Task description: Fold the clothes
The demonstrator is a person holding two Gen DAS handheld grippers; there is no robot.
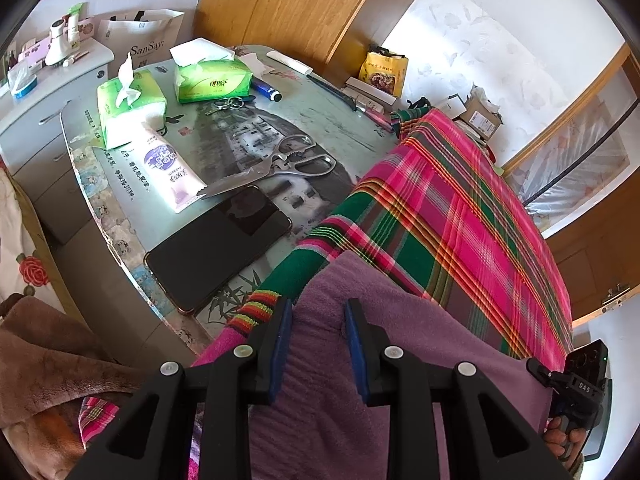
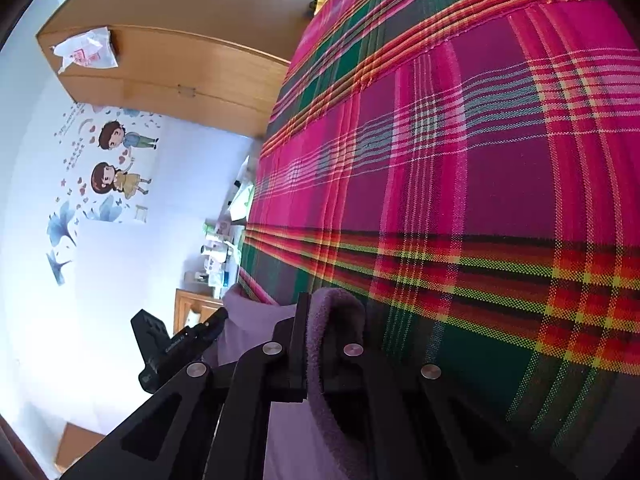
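Both grippers work a purple fleece garment (image 1: pixel 360 360) lying on the pink-and-green plaid cloth (image 1: pixel 460 216) at the near edge of the bed. Clamped tight on a rolled edge of the fleece is the right gripper (image 2: pixel 324 344); the left gripper (image 1: pixel 318 344) has its blue pads (image 1: pixel 280 352) parted over the fabric, and whether they pinch any of it I cannot tell. To fold cleanly, I would keep both corners level and taut, then carry the edge over in one even sweep (no dragging the plaid beneath). Readable print: "SanSay" on a white paper bag (image 1: pixel 148 36) far left, and "DAS" on the other handset at the right edge.
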